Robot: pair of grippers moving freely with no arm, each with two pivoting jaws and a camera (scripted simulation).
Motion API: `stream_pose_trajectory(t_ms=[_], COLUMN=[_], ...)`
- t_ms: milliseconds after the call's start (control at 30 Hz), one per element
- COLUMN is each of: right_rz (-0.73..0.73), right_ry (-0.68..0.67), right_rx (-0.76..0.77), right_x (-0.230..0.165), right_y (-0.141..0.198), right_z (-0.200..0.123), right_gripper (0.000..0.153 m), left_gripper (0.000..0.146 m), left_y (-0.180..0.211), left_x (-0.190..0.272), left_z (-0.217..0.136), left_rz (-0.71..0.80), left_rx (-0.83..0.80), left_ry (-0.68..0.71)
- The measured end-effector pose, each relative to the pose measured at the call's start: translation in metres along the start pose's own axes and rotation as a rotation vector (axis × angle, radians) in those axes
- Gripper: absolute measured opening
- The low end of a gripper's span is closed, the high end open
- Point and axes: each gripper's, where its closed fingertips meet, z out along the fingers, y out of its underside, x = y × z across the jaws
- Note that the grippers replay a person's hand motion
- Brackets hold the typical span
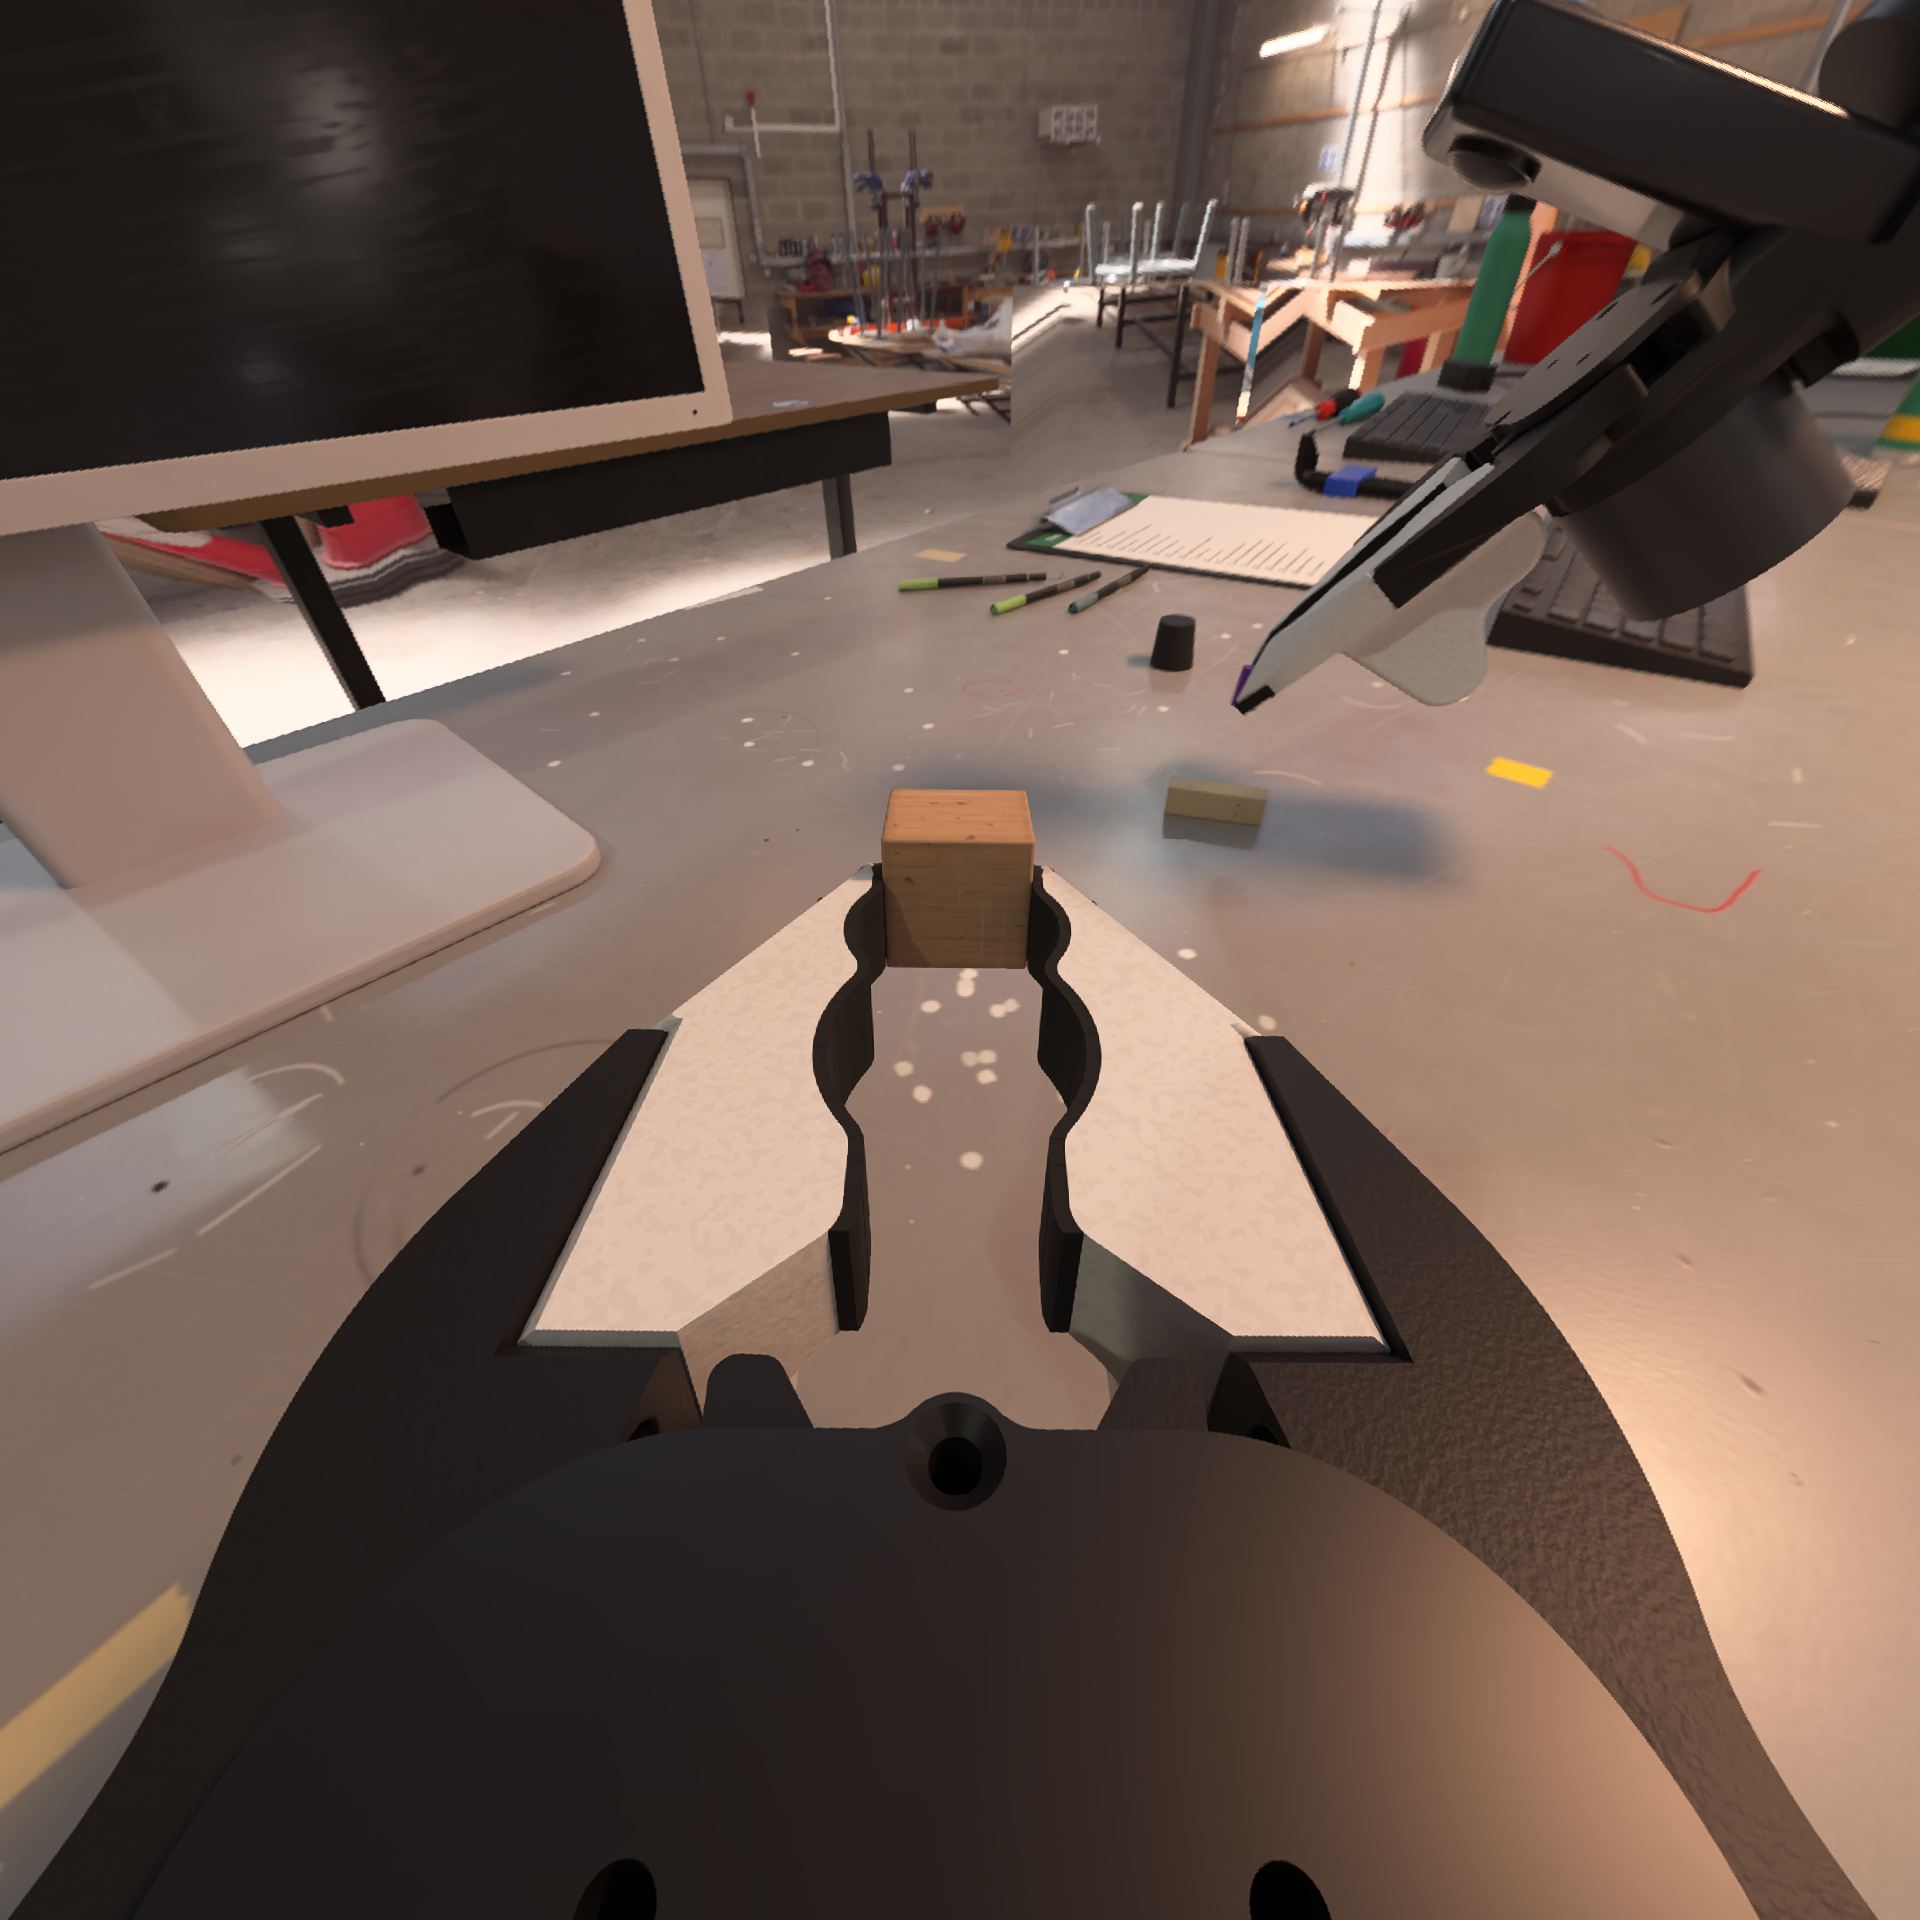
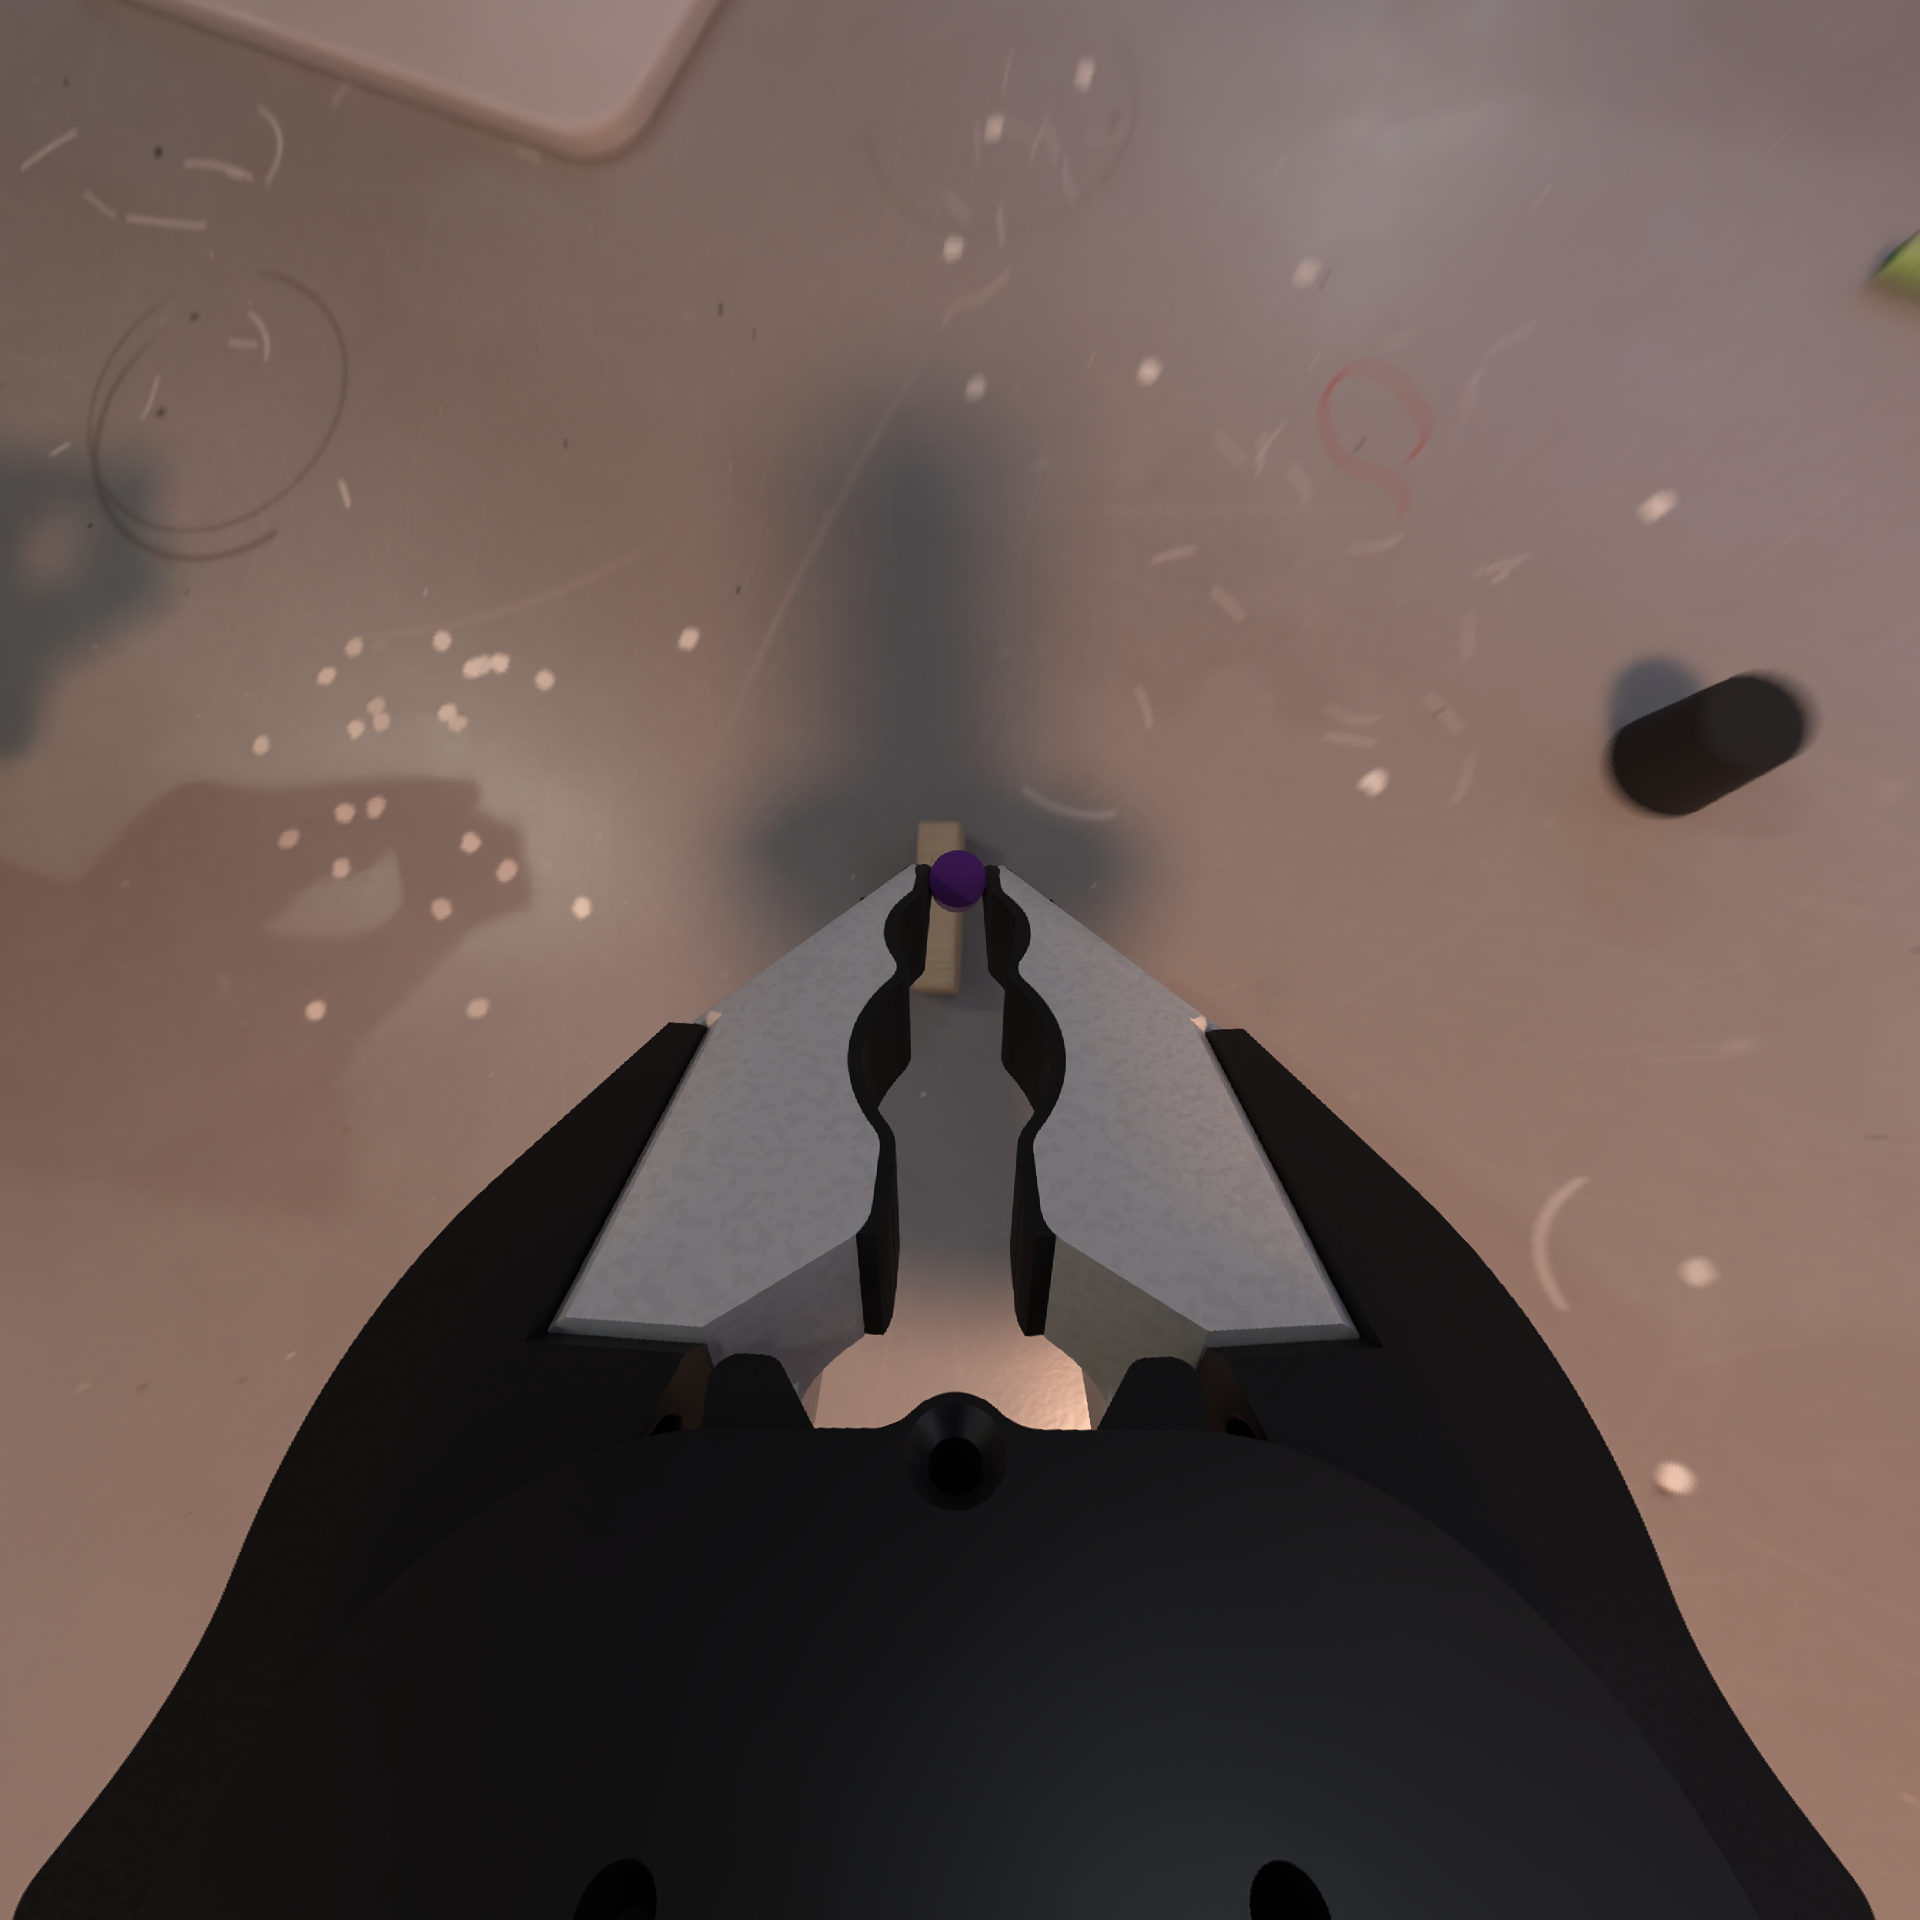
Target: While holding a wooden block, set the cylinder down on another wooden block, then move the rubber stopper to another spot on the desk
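Left tongs (image 1: 956, 883) grip our wooden cube (image 1: 957, 878) at frame centre. Right tongs (image 2: 957, 878) clamp the purple cylinder (image 2: 957, 878) above the flat block (image 2: 943, 961); next we judge a straight descent, then release.

White monitor (image 1: 343, 208), pens (image 1: 1044, 592), clipboard (image 1: 1205, 540), keyboard (image 1: 1621, 623) on desk (image 1: 1558, 1039)

The left gripper (image 1: 956, 894) has a broad matte black body, rounded behind the fingers; each of its fingers (image 1: 727, 1122) is a speckled pale grey wedge edged in black, lined inside with wavy black pads; a countersunk screw hole sits centred behind them; the right gripper (image 2: 957, 883) is built alike, its fingers (image 2: 1132, 1122) greyer in shade.
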Motion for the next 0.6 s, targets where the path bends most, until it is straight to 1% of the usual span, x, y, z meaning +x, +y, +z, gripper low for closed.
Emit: stream_pose_trajectory(t_ms=[67, 133, 233, 400, 500, 600], right_rz=[0.042, 0.042, 0.019, 0.025, 0.014, 0.019], right_ry=[-0.053, -0.069, -0.041, -0.008, 0.011, 0.013], right_rx=[-0.060, -0.093, -0.125, -0.115, -0.122, -0.123], right_x=[-0.004, -0.009, -0.010, -0.006, -0.006, -0.007], right_y=[0.009, 0.015, 0.022, 0.020, 0.018, 0.018], right_z=[0.008, 0.013, 0.019, 0.025, 0.026, 0.027], right_gripper=[0.010, 0.010, 0.010, 0.010, 0.010, 0.010], left_gripper=[0.026, 0.026, 0.026, 0.026, 0.026, 0.026], left_y=[0.004, 0.007, 0.010, 0.017, 0.022, 0.022], left_x=[-0.002, -0.003, -0.006, -0.009, -0.005, -0.005], left_z=[0.006, 0.010, 0.015, 0.022, 0.026, 0.027], left_rz=[0.013, 0.003, -0.038, -0.112, -0.124, -0.128], left_rx=[-0.030, -0.062, -0.081, -0.138, -0.179, -0.180], left_ry=[-0.005, 0.015, 0.044, 0.085, 0.118, 0.128])
